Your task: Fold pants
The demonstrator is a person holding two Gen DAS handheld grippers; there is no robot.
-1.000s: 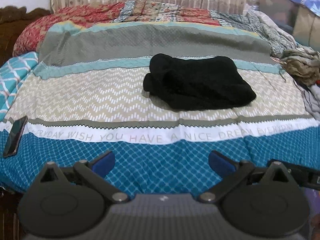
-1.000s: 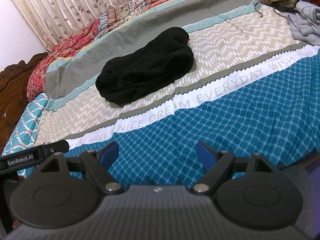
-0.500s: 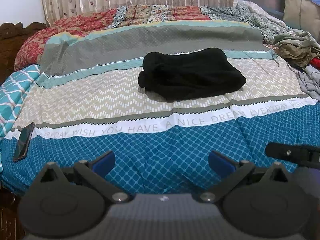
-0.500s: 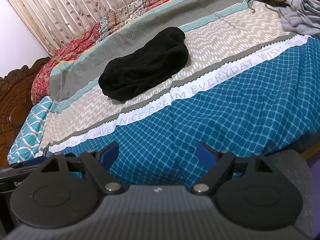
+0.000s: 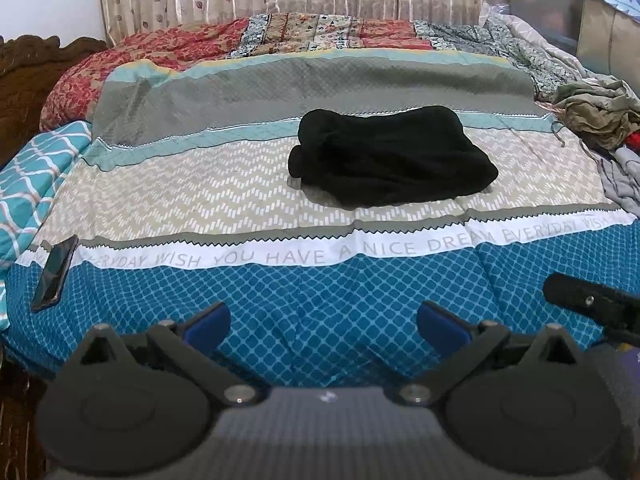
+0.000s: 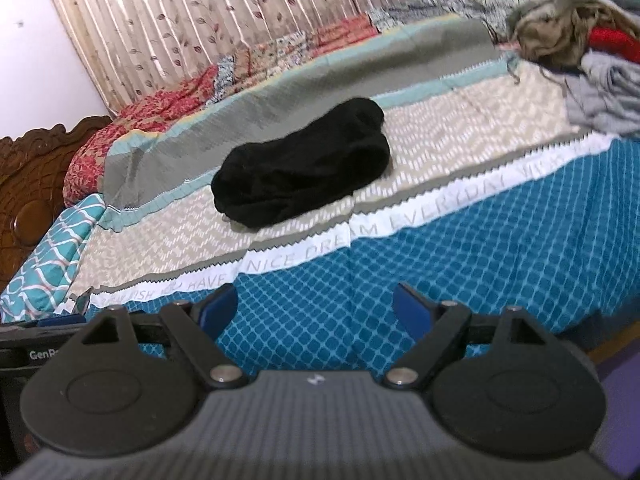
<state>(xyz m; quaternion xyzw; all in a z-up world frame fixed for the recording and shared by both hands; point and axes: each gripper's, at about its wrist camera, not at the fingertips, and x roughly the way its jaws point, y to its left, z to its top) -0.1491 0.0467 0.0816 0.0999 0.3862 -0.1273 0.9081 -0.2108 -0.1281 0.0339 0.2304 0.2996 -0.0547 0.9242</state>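
Black, soft knit pants (image 5: 390, 156) lie bundled mid-bed on the beige zigzag band, probably light and floppy; pinch an outer edge. Left claw (image 5: 322, 322) and right claw (image 6: 315, 310) gape wide, empty.

Matt black cloth pants (image 5: 390, 156) on patterned cloth bedspread (image 5: 200, 196).

The right wrist view is motion-blurred, smearing the clothes pile (image 6: 576, 36) at the bed's (image 6: 500, 248) far right corner. The bedspread's printed lettering (image 6: 460, 204) there is barely legible, and the frame edge crops the pile.
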